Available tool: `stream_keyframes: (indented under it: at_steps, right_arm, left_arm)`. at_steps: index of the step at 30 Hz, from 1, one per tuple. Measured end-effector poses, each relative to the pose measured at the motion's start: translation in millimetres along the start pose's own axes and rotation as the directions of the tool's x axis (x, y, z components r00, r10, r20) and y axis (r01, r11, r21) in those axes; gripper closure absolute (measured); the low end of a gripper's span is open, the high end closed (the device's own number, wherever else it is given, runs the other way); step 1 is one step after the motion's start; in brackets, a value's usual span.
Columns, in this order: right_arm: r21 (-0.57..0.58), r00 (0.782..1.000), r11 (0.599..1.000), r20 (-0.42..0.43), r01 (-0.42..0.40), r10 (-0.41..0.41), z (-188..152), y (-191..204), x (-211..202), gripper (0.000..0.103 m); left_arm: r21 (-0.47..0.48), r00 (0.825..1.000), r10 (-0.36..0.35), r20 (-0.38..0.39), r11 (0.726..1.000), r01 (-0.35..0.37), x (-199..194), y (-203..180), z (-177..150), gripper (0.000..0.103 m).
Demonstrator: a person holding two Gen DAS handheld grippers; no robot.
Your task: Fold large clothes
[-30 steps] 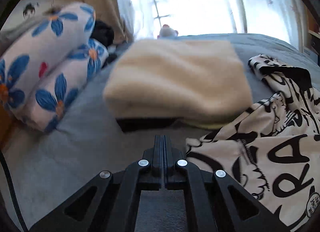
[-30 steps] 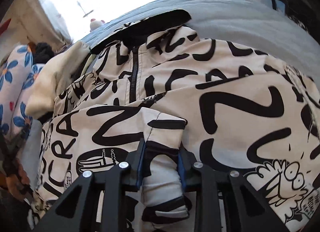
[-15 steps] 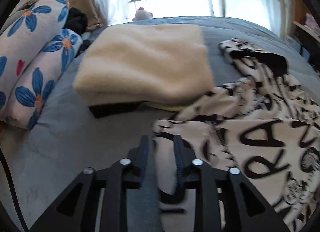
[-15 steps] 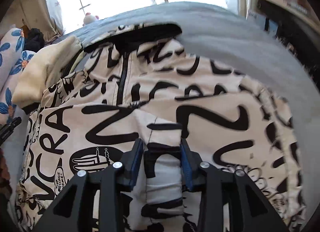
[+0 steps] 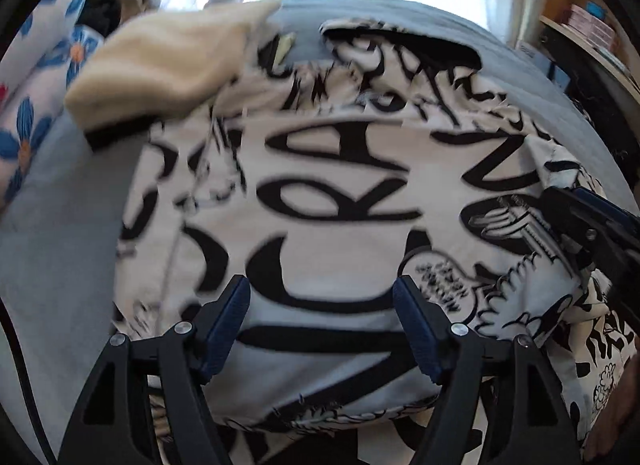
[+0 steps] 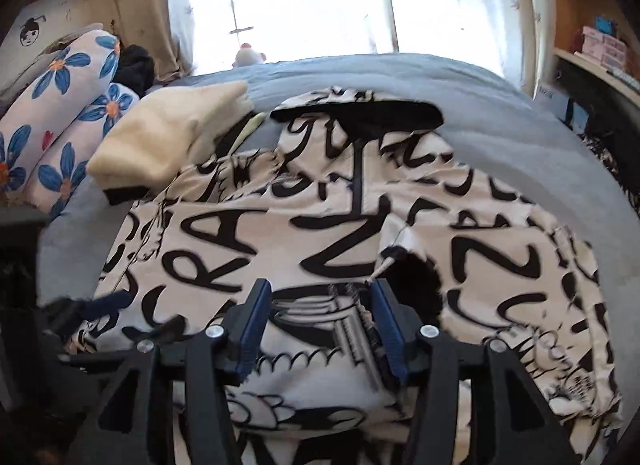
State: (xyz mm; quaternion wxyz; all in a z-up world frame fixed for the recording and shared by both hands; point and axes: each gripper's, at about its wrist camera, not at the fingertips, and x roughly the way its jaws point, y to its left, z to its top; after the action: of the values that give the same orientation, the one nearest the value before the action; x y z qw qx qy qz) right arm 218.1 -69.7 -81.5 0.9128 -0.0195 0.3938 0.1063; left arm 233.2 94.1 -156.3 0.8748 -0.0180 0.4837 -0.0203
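A large cream jacket with black lettering [image 5: 340, 193] lies spread on the grey bed [image 5: 60, 233], zip and dark collar at the far side; it also shows in the right wrist view [image 6: 500, 249]. My left gripper [image 5: 322, 325] is open, its blue pads wide apart over the near part of the jacket. My right gripper [image 6: 320, 325] is open, its pads on either side of a printed patch of the jacket, and it shows at the right edge of the left wrist view [image 5: 592, 225].
A folded cream blanket [image 6: 168, 137] lies at the jacket's far left corner, over its edge. Two blue-flowered pillows [image 6: 64, 105] lie at the left. A bright curtained window [image 6: 304, 1] stands behind the bed, shelves [image 6: 600, 45] at the right.
Both grippers have opened: the left was shut, then part open, the right let go of a fold of the jacket. The left one moved right over the jacket, and the right one drew back.
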Motion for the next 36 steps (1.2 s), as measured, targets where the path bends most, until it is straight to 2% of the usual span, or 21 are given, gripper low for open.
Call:
stream_keyframes:
  at_steps: [5,9,13,15,17,19,20,21,24,28,36]
  right_arm:
    - [-0.048,0.993,0.992,-0.009,-0.114,0.114,-13,14,-3,0.051]
    - [-0.114,0.988,0.983,-0.066,-0.147,0.14,-25,31,7,0.051]
    - [-0.09,0.981,0.992,-0.181,-0.089,0.072,-35,17,37,0.051]
    - [-0.071,0.983,0.995,-0.176,-0.072,0.059,-35,0,38,0.054]
    - [-0.042,0.983,0.996,-0.169,-0.084,0.076,-33,-17,31,0.062]
    - [-0.049,0.99,0.999,-0.14,0.008,-0.014,-31,-32,22,0.061]
    - [-0.056,0.989,0.996,-0.124,0.074,-0.081,-31,-41,18,0.059]
    - [-0.045,0.987,0.995,-0.127,0.093,-0.098,-32,-50,17,0.059]
    - [0.035,0.983,0.994,-0.152,0.106,-0.099,-33,-76,10,0.059]
    - [0.131,0.985,0.988,-0.166,0.076,-0.054,-35,-98,-4,0.059]
    - [0.157,0.996,0.987,-0.09,0.043,-0.029,-38,-94,-63,0.059]
  left_arm:
    - [-0.039,0.999,-0.002,0.038,0.999,0.004,1,8,-12,0.031]
    - [-0.032,0.999,0.004,0.038,0.999,-0.003,0,13,-11,0.031]
    - [-0.014,0.999,0.01,0.041,1.0,-0.01,-2,22,-12,0.031]
    - [0.002,0.999,0.022,0.042,1.0,-0.022,-4,28,-13,0.031]
    - [0.014,0.998,0.05,0.049,0.999,-0.051,-4,33,-12,0.031]
    - [0.012,0.996,0.077,0.053,0.997,-0.078,-5,46,-12,0.031]
    - [0.008,0.997,0.058,0.05,0.998,-0.058,-6,51,-12,0.031]
    - [0.0,0.999,0.027,0.043,1.0,-0.027,-9,58,-13,0.031]
    - [0.004,0.999,0.016,0.036,1.0,-0.016,-17,63,-15,0.031]
    - [0.031,0.995,0.087,0.056,0.996,-0.089,-35,56,-18,0.03]
    - [0.028,0.989,0.094,0.112,0.995,-0.097,-100,48,-23,0.029]
